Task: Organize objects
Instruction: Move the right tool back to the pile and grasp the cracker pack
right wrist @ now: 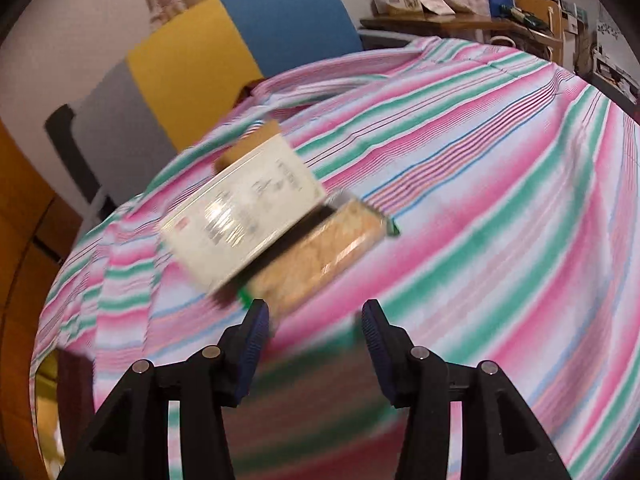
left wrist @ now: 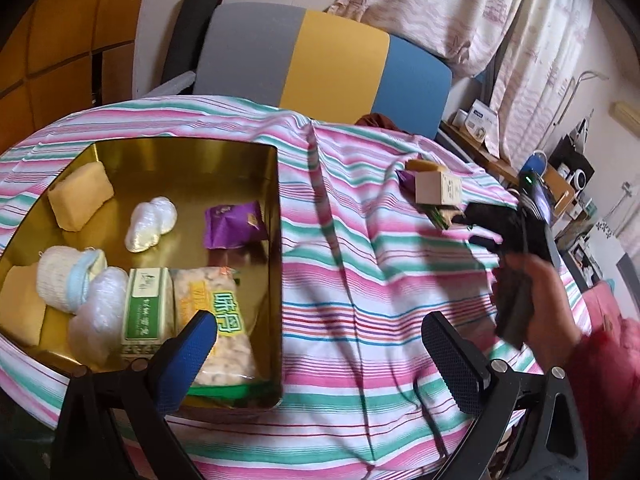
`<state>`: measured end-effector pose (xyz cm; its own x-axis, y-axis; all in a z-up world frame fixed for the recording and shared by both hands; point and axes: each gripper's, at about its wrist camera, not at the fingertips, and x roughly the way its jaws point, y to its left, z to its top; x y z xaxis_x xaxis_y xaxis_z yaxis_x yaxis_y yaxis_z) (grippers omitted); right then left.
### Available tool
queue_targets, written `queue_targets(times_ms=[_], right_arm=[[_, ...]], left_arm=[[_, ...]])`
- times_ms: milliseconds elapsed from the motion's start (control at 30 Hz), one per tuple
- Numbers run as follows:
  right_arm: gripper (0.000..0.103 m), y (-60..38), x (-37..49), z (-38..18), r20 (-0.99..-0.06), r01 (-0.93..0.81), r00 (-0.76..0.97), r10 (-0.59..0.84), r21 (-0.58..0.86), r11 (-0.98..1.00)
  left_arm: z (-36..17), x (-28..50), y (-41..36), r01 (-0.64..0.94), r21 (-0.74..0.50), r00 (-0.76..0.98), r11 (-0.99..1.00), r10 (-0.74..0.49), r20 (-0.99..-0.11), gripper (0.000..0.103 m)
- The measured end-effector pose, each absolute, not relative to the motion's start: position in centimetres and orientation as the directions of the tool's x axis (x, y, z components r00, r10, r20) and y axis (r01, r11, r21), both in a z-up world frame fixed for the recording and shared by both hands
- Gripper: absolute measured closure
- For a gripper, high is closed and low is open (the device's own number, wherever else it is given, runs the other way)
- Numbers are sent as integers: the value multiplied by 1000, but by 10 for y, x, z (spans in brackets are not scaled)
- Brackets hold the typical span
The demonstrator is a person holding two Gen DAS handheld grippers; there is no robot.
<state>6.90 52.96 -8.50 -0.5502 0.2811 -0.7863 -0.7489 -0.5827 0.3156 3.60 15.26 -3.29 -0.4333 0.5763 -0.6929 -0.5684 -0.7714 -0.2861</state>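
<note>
A gold tin (left wrist: 276,240) sits on the left of a striped cloth (left wrist: 360,280) and holds snacks: a purple packet (left wrist: 234,226), two white wrapped pieces (left wrist: 150,224), a green and white box (left wrist: 146,308), a bag of crackers (left wrist: 224,336) and yellow wrapped cakes (left wrist: 80,196). The left gripper (left wrist: 320,344) hangs over the tin's near right corner, jaws wide apart with nothing between them. Far to the right, a cream box (right wrist: 244,212) lies beside a cracker packet (right wrist: 320,252) on the cloth. The right gripper (right wrist: 314,328) hovers just near them, jaws parted and empty, with a hand (left wrist: 548,300) around its handle.
</note>
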Motion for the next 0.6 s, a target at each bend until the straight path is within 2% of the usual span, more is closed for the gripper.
queue_targets(times_ms=[133,300,400,500,600], right_arm=[[50,548,50,-82,-785,-762,-535,310,291,-578],[38,553,13,-88,-824,-740,-492,280,226,-634],[38,547,1,-92,-837,-728,-436,330,113,-677],[38,543,7,-95,-818,-704,-457,350,91,-705],[47,533,25,-95,-797,-661,-478,369,49,-749]], left_arm=[[-34,38,160,-577,-277,-425,-769,572,-701,0],[-36,35,167,-574,-279,-413,-770,567,-713,0],[-38,34,169,-574,-281,-404,-769,565,-720,0],[-39,35,170,-576,-279,-402,-769,563,-722,0],[-39,34,171,-571,-283,-401,-771,562,-724,0]])
